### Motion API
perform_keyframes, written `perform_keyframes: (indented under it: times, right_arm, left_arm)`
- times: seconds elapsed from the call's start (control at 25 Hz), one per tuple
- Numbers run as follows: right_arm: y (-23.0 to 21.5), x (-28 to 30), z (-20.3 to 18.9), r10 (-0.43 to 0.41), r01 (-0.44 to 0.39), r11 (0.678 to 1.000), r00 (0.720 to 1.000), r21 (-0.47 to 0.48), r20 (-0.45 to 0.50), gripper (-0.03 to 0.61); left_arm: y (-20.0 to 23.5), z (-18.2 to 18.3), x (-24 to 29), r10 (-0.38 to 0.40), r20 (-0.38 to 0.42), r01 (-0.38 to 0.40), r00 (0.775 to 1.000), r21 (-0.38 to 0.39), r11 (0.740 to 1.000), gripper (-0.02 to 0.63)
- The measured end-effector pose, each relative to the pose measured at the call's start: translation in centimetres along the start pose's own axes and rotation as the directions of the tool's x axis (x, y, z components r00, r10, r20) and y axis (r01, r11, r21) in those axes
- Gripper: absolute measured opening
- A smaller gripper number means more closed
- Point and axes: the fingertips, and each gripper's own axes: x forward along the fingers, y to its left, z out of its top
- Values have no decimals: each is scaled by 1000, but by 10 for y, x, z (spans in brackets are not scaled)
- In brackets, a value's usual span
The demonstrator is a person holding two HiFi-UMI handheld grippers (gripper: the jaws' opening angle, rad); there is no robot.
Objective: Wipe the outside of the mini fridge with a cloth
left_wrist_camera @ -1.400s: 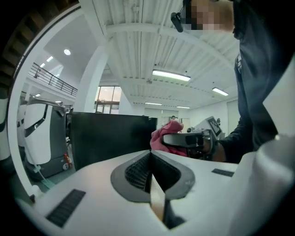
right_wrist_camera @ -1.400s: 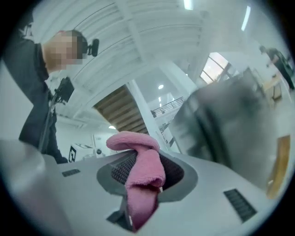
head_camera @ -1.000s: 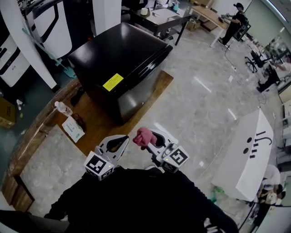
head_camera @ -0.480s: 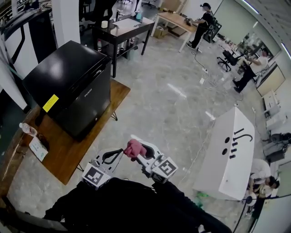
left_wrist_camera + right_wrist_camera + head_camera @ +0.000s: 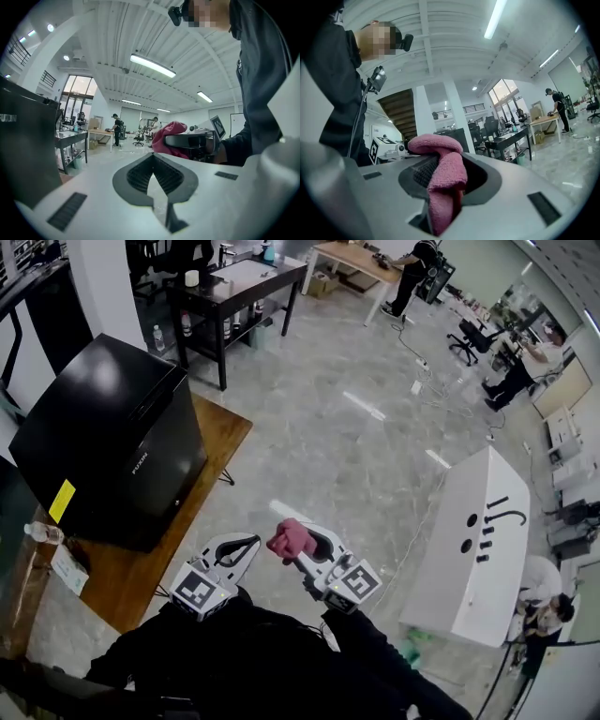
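The black mini fridge (image 5: 103, 437) stands on a low wooden table (image 5: 211, 451) at the left of the head view, with a yellow sticker (image 5: 62, 501) on its top. Both grippers are held close to the person's body, well to the right of the fridge and apart from it. My right gripper (image 5: 292, 542) is shut on a bunched pink cloth (image 5: 287, 538). In its own view the cloth (image 5: 444, 180) hangs down between the jaws. My left gripper (image 5: 246, 546) is shut with nothing in it. Its pads (image 5: 140, 173) meet, and the fridge's dark side (image 5: 23, 145) fills that view's left.
A water bottle (image 5: 41, 533) and a small packet (image 5: 67, 568) lie on the table beside the fridge. A black desk (image 5: 239, 282) stands behind it. A white counter (image 5: 473, 540) is on the right, on the pale marble floor (image 5: 347, 446). People stand far back (image 5: 412, 263).
The head view has swung, so the fridge now sits farther left and lower in it. Both grippers keep their pose near the body, the right still holding the cloth.
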Motion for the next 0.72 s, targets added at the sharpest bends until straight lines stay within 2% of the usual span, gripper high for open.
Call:
perform_keyframes:
  times: [0.2, 0.4, 0.56, 0.72]
  right_arm:
    - [-81, 61, 26, -2, 1, 1000, 1000, -6, -27, 123]
    - [-146, 128, 53, 24, -26, 999, 998, -31, -53, 123]
    - [-205, 175, 55, 35, -37, 999, 998, -38, -51, 123]
    - [-258, 210, 43, 95, -97, 995, 992, -14, -77, 123]
  left_arm:
    - [75, 41, 73, -27, 43, 27, 999, -4, 1000, 6]
    - [161, 59, 123, 27, 71, -24, 997, -45, 999, 6]
    - [223, 50, 158, 40, 89, -35, 995, -58, 998, 6]
    - [276, 37, 186, 113, 62, -108, 992, -85, 991, 6]
